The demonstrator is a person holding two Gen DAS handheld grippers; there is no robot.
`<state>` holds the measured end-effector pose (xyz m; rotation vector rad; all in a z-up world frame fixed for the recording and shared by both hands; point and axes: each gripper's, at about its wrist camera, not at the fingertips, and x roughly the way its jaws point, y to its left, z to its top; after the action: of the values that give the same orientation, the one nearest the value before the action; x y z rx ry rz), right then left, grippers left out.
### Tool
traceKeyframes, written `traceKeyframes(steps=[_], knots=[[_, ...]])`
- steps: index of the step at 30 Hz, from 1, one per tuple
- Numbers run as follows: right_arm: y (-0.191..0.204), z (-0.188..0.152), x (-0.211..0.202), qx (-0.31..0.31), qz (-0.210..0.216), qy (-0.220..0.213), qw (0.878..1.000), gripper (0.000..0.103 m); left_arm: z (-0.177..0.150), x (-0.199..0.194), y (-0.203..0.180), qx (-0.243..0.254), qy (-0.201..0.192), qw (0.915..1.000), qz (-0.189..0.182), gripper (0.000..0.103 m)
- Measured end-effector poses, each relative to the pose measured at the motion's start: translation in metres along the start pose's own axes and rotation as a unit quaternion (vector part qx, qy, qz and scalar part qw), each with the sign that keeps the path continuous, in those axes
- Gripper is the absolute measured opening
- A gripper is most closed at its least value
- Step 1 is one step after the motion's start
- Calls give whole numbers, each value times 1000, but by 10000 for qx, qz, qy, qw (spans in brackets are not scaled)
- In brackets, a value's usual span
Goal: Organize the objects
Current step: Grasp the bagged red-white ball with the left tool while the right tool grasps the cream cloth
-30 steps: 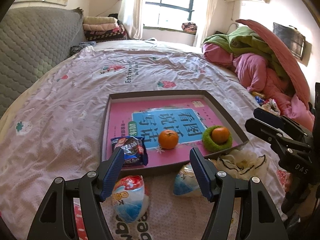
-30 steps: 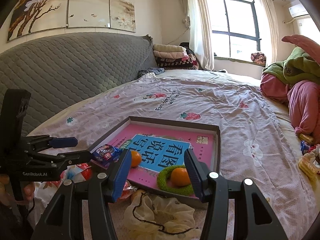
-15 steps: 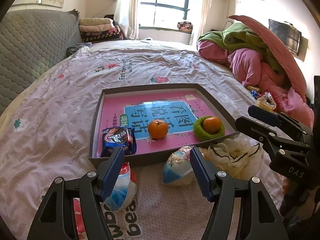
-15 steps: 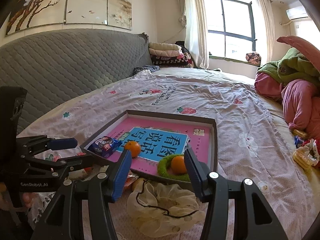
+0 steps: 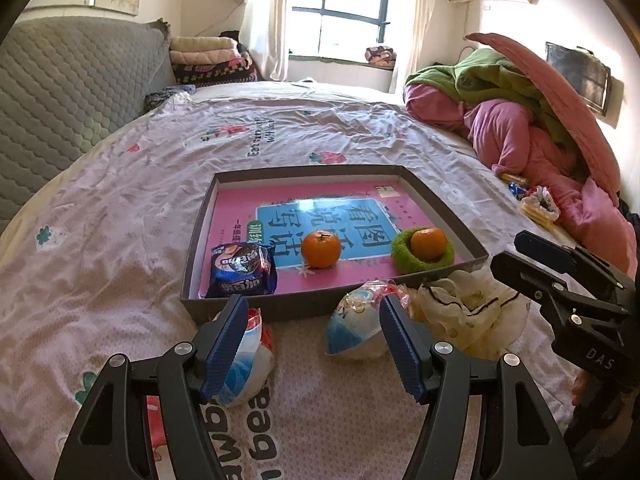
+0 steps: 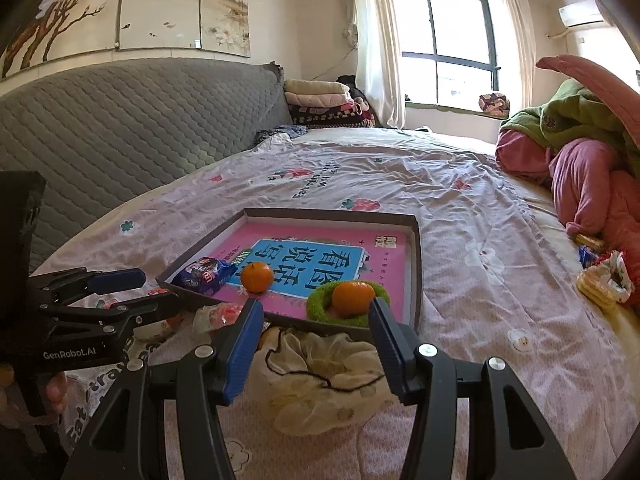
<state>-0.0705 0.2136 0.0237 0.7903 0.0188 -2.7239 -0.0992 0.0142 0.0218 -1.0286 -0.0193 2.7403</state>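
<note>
At lower centre the left gripper and right gripper hang with jaws spread and empty over a blue-and-white crinkly snack packet and a cream drawstring cloth pouch (both slippery, likely to slide from a shallow pinch), just before the shallow grey cardboard tray at mid-frame.

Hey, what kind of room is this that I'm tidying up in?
Most likely a bedroom: the tray sits on a bed sheet with a padded headboard behind, and crumpled quilts are piled at one side.
</note>
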Motion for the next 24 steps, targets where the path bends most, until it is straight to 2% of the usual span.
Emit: traceKeyframes(steps=[24], knots=[[3,-15,-11,119,27,177,9998,54,-24,-1,-11,59,235,9997,-50,70]])
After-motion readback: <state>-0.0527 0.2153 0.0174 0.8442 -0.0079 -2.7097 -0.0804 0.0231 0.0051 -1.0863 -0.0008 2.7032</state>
